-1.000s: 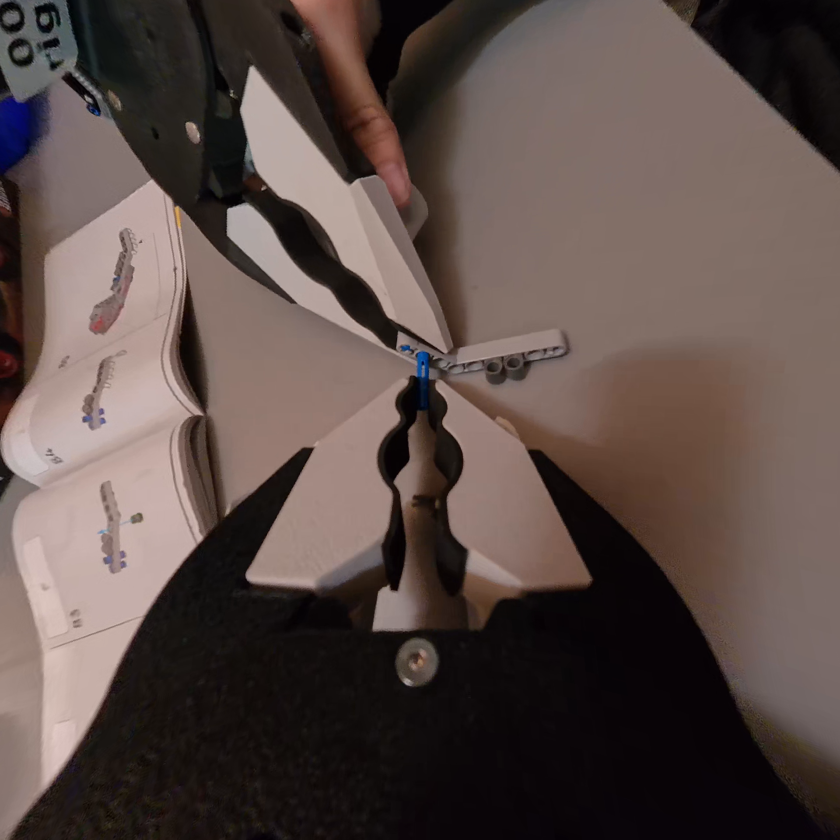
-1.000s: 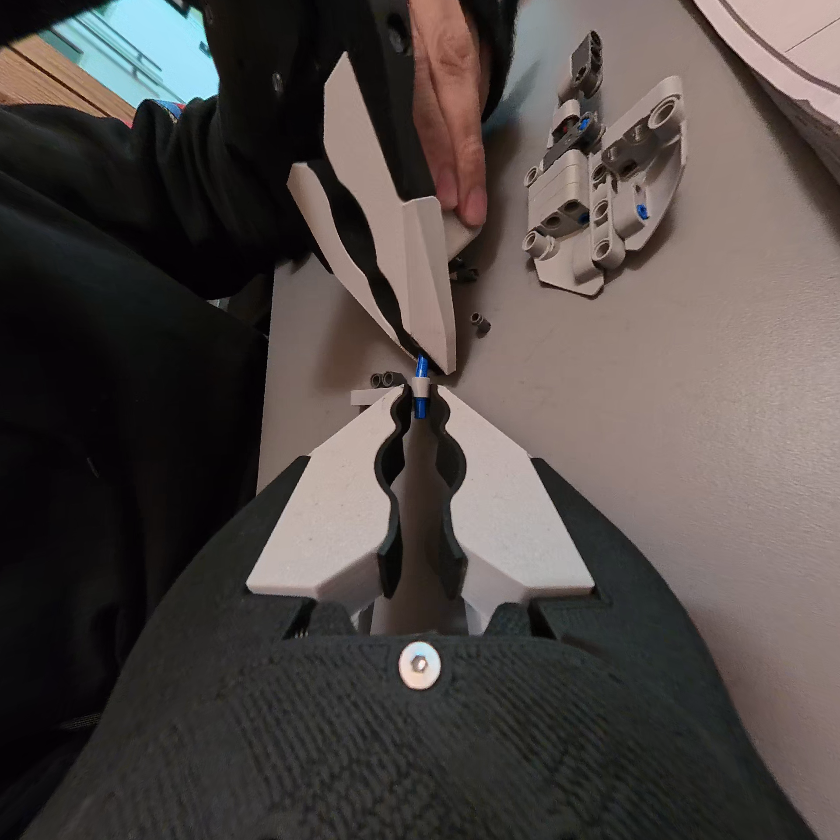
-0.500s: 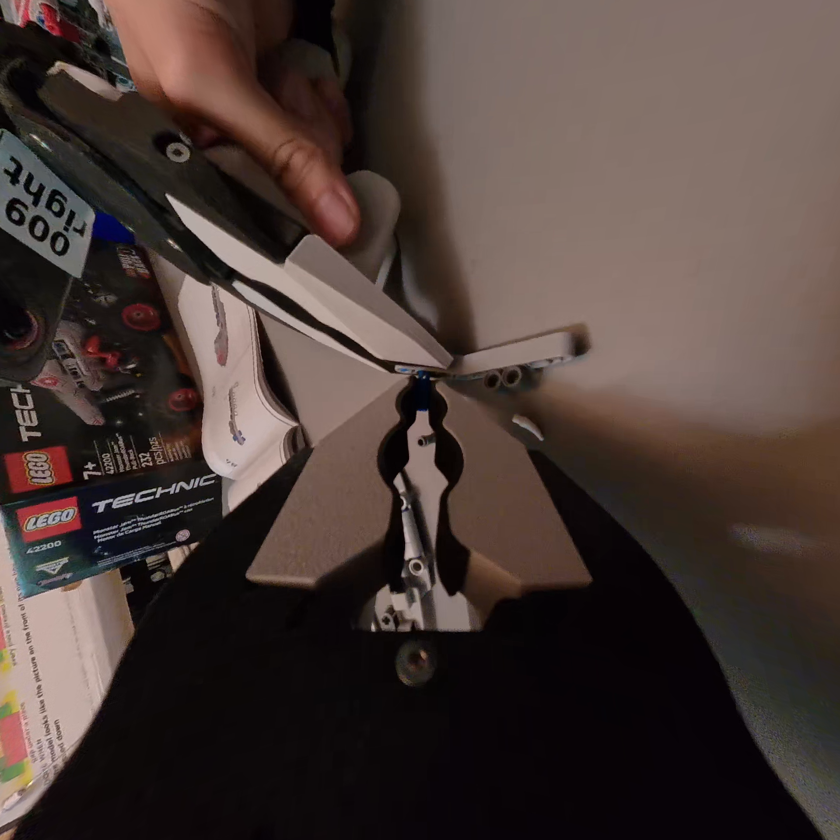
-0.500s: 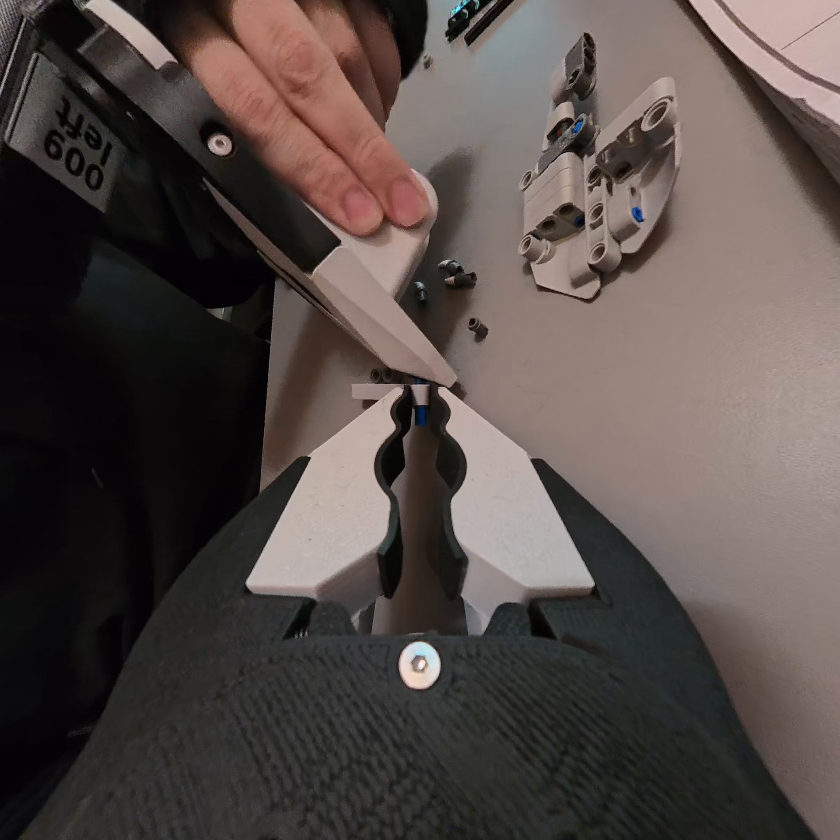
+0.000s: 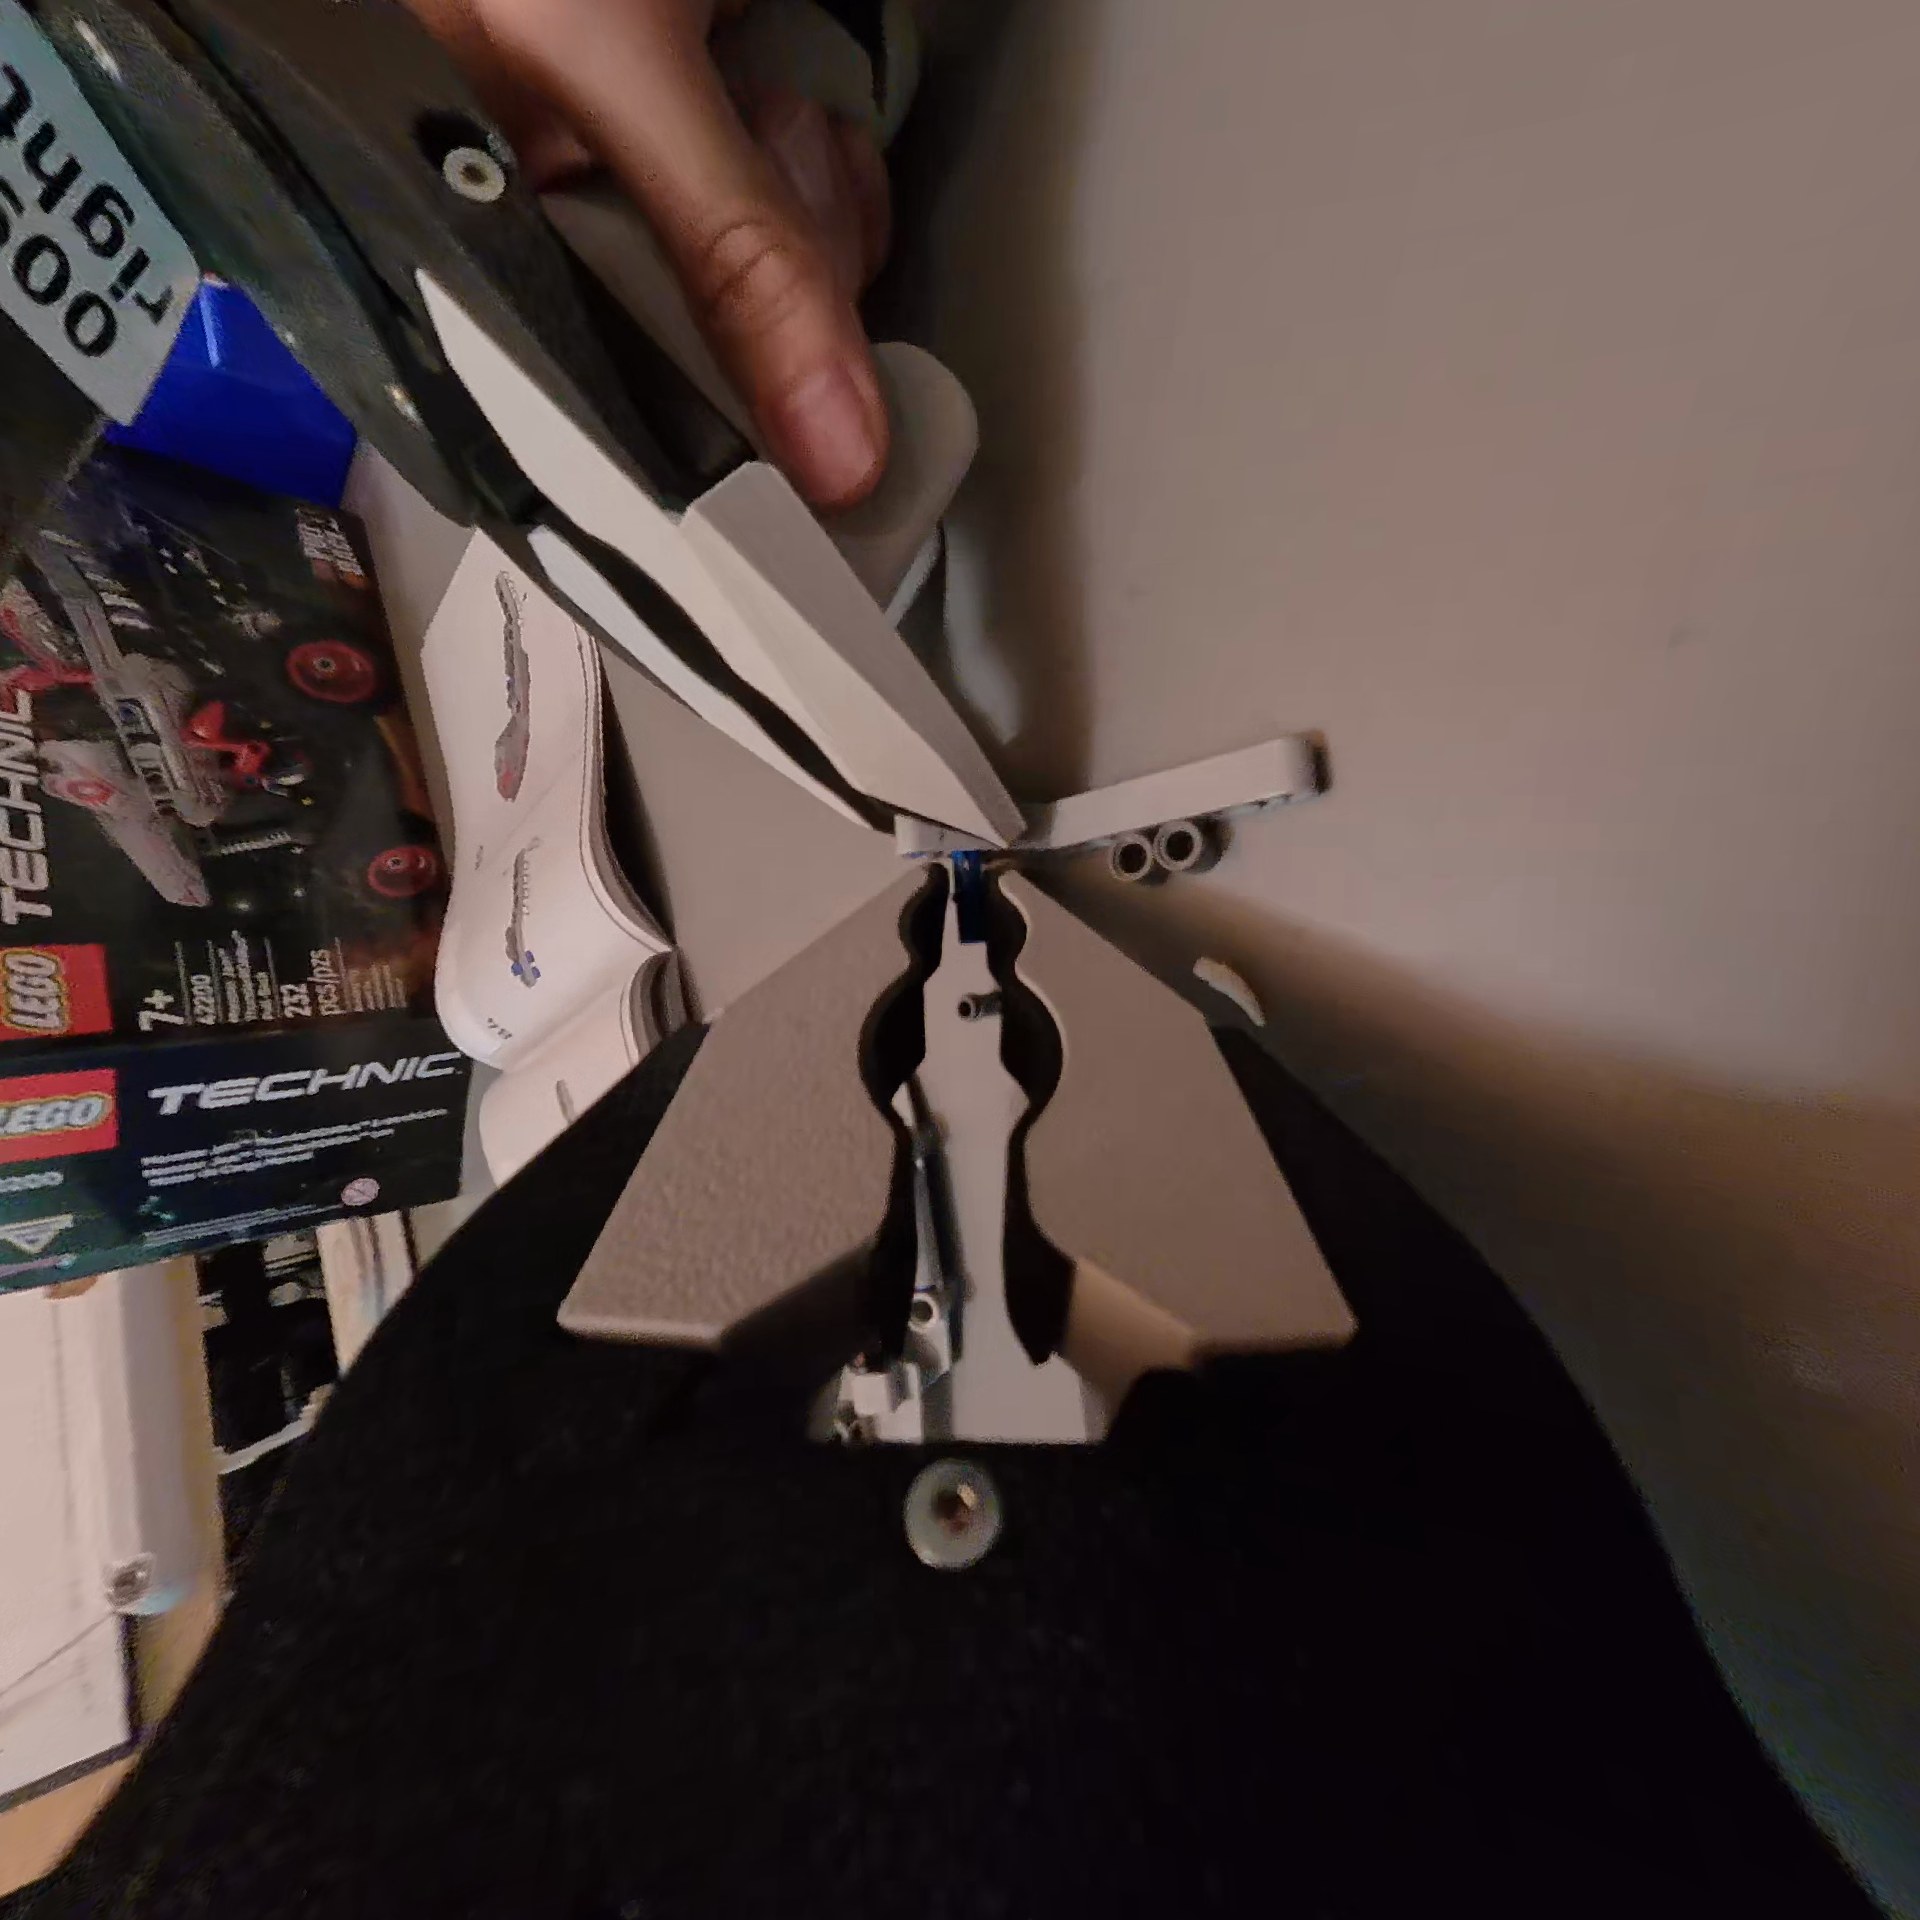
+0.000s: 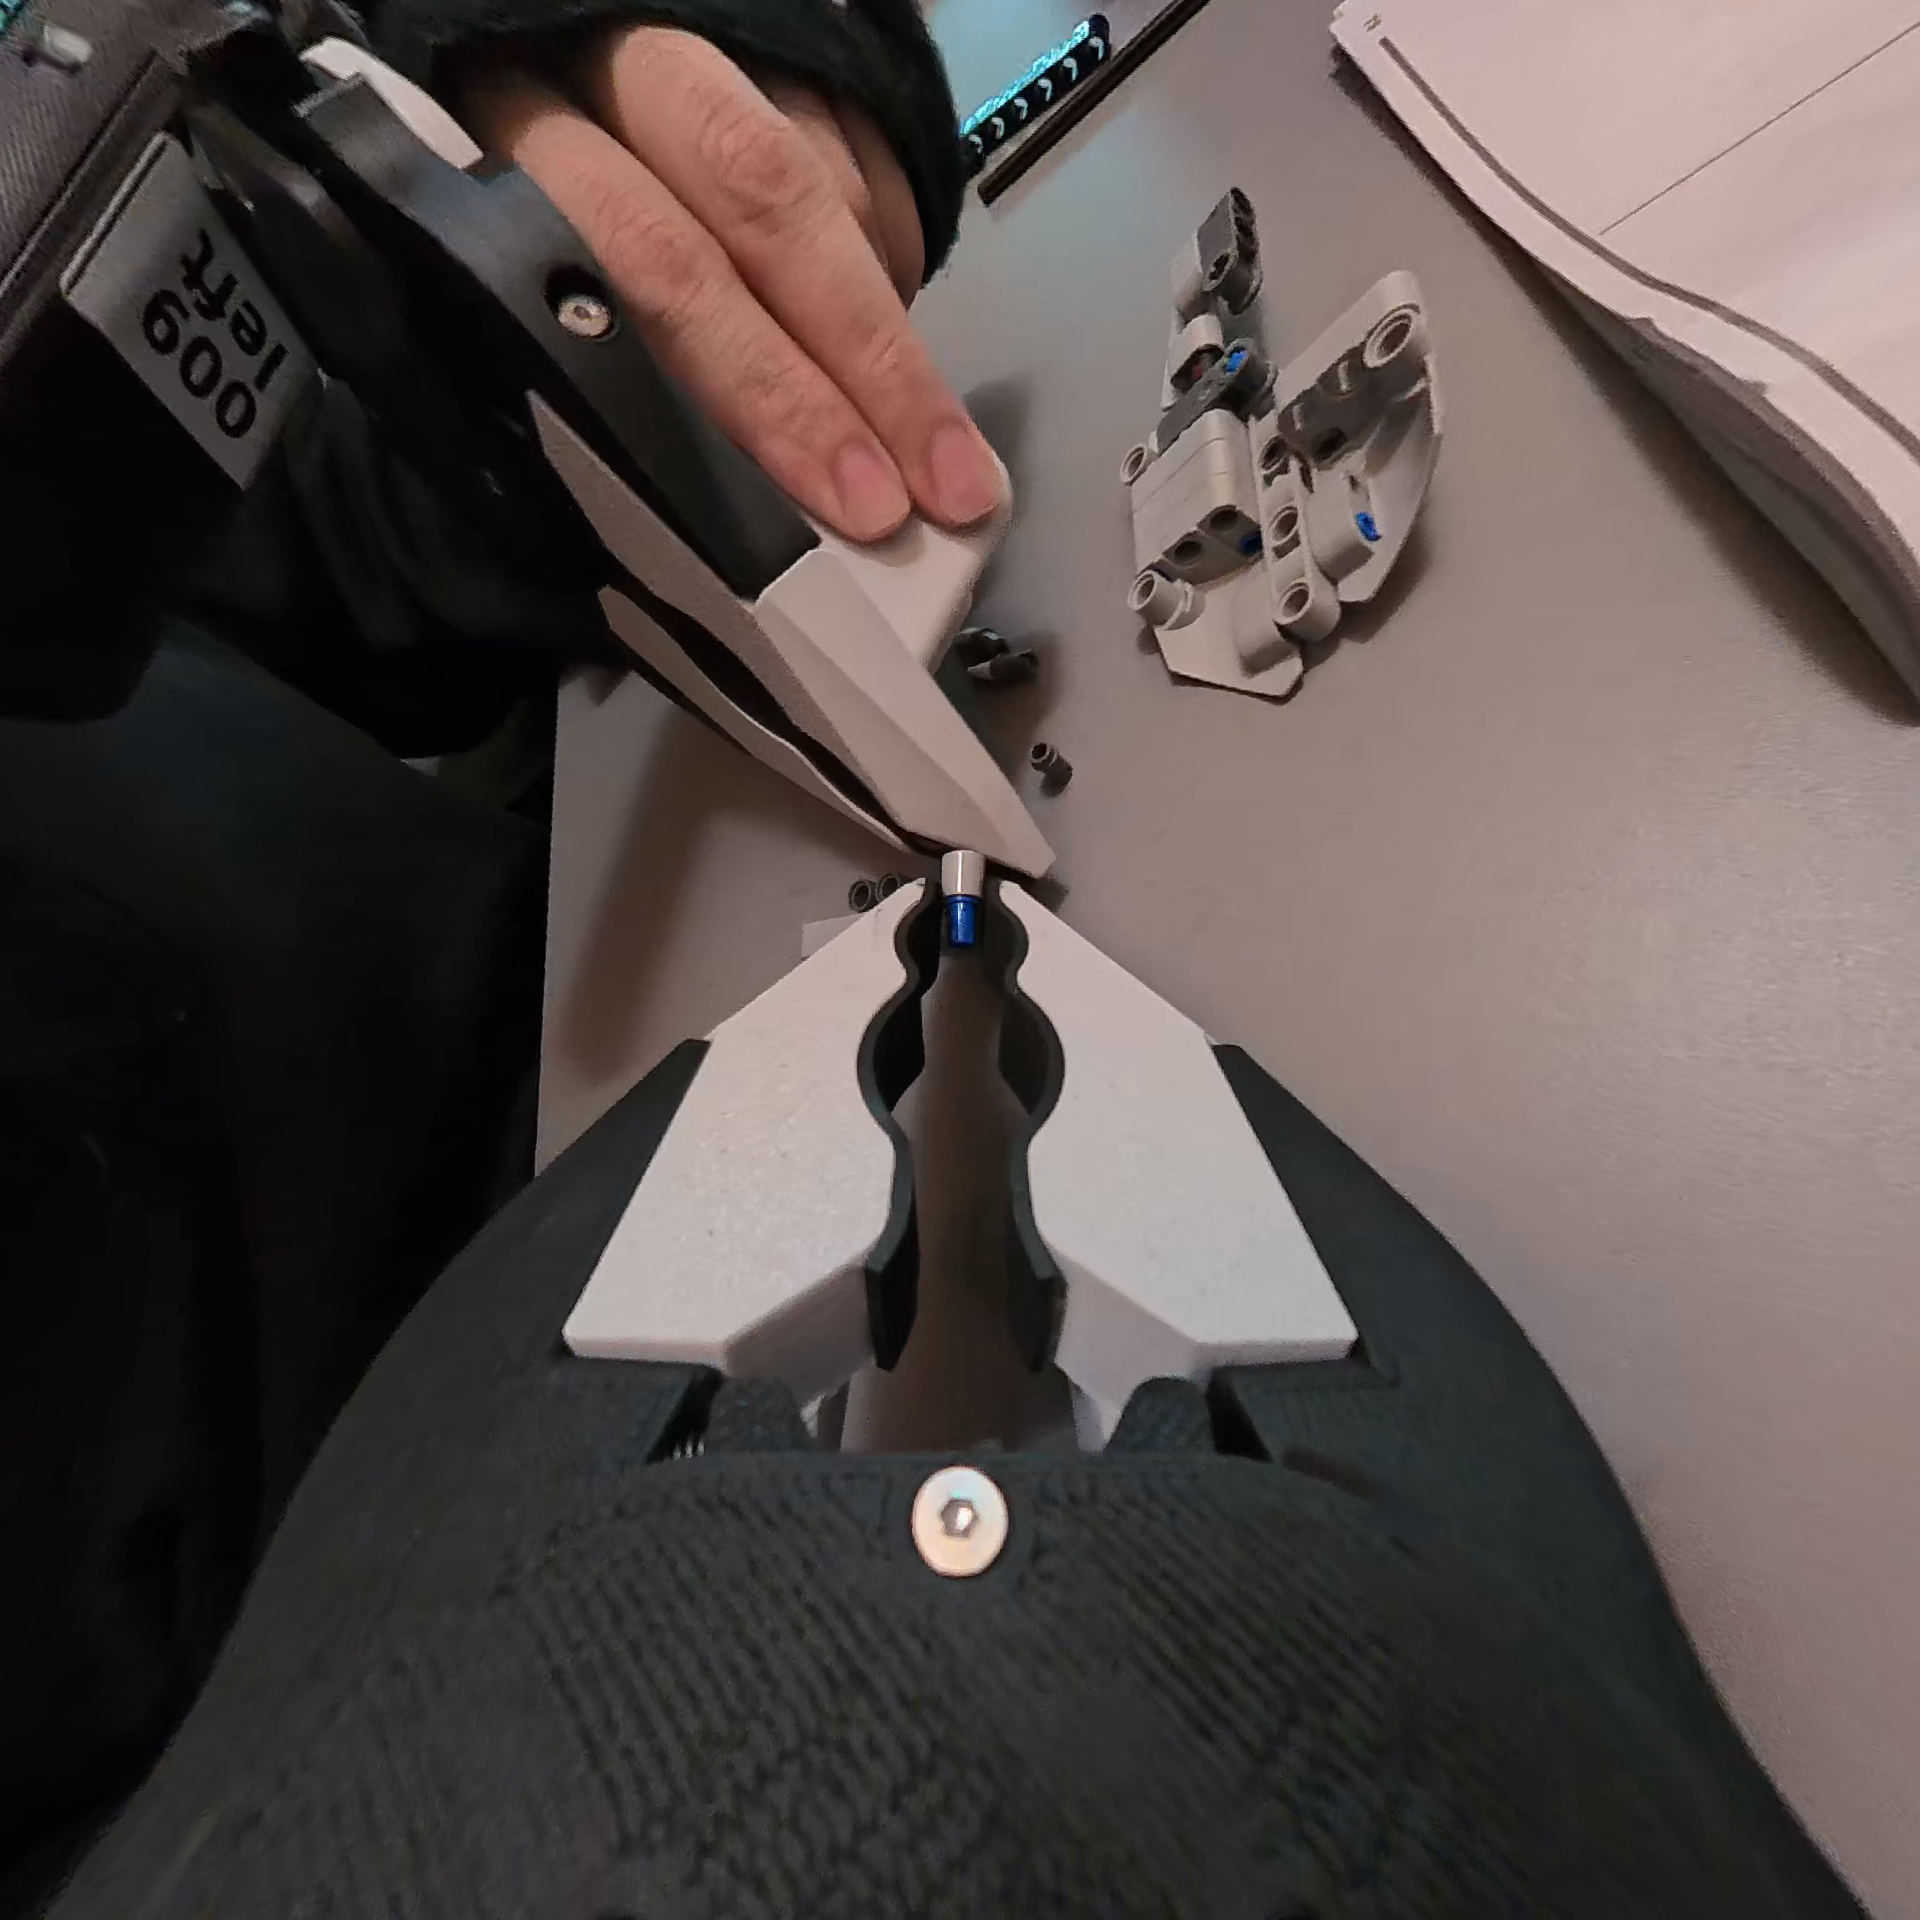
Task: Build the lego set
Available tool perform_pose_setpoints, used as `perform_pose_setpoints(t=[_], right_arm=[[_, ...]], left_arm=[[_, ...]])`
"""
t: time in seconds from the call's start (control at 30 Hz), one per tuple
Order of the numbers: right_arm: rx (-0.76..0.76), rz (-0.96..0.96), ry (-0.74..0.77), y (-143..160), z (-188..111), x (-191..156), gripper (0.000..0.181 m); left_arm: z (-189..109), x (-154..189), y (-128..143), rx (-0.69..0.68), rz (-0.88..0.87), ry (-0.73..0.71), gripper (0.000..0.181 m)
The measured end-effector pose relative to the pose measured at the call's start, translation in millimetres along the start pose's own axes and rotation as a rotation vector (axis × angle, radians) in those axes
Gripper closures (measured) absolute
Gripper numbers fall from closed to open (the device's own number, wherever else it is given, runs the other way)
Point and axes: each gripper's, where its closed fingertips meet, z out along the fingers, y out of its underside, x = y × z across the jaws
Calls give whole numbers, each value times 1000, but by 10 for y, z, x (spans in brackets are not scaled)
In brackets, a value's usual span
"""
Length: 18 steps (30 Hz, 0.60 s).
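A light grey lego beam (image 5: 1174, 784) is held above the grey table (image 5: 1507, 416), with two grey connectors (image 5: 1164, 854) hanging under it. My right gripper (image 6: 961, 904) is shut on the beam's near end; in the left wrist view it (image 5: 987, 826) reaches in from the upper left. A blue pin (image 5: 968, 899) sticks out of that end of the beam. My left gripper (image 5: 969, 888) is shut on the pin. In the right wrist view the left gripper (image 6: 1023, 847) comes in from the upper left, its tips touching the grey end above the blue pin (image 6: 957, 925).
A grey lego sub-assembly (image 6: 1278, 499) lies on the table at the back right, with loose dark pins (image 6: 1051, 767) near it. An open instruction booklet (image 5: 520, 831) and the lego box (image 5: 208, 935) lie to the left. A person's hand (image 6: 790, 312) holds each gripper.
The left gripper has rolled and swung round while staying on the pin, so its view now shows the box. In the right wrist view it lies flatter. The right gripper has barely moved.
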Motion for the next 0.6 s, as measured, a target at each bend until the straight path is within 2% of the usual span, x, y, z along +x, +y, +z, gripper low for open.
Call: perform_pose_setpoints(t=[0.17, 0.33, 0.4, 0.47, 0.6], right_arm=[[34, 37, 22, -31, -42, 58, 176], [164, 14, 204, -138, -214, 201, 175], [248, 20, 254, -194, -310, 205, 175], [345, 28, 290, -259, -415, 186, 175], [474, 61, 292, -319, -520, 104, 175]], left_arm=[[-38, -82, -19, 53, -154, -1, 165], [-201, -335, -93, 200, -581, 15, 147], [-252, -416, -144, 253, -676, -6, 141], [-222, -452, -173, 234, -699, -68, 141], [-119, -510, -231, 141, -621, -230, 140]])
